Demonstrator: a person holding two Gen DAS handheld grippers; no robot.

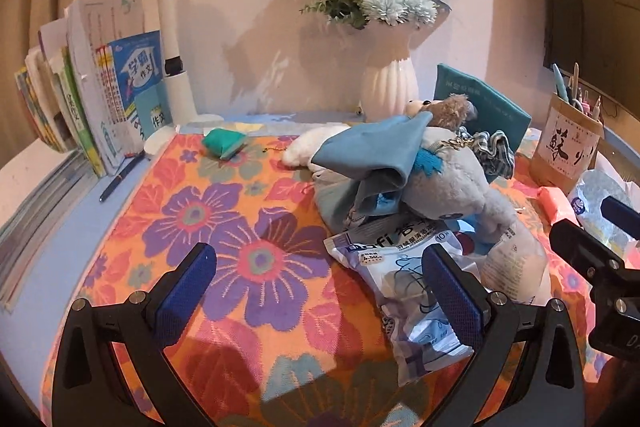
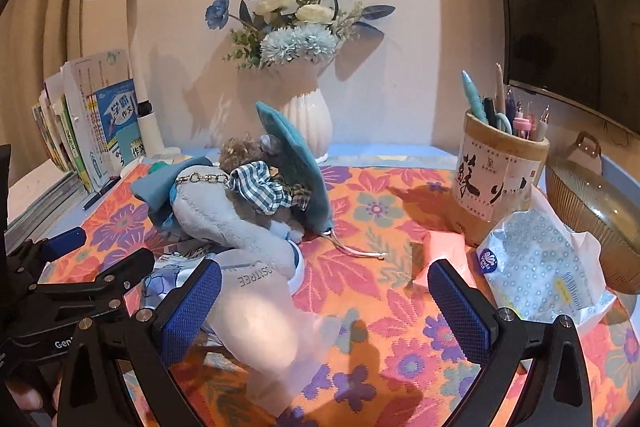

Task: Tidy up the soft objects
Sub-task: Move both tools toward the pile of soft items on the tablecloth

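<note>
A heap of soft things lies mid-table on the floral cloth: a grey plush toy, a blue cloth, a brown plush, a checked cloth and a teal pouch. A printed wipes packet and a clear plastic bag lie in front of the heap. A small green pouch sits apart at the back left. My left gripper is open and empty, its right finger over the packet. My right gripper is open and empty above the clear bag.
Books and a lamp stand at the back left. A white flower vase stands at the back. A bamboo pen holder, a tissue pack, a pink packet and a basket are on the right.
</note>
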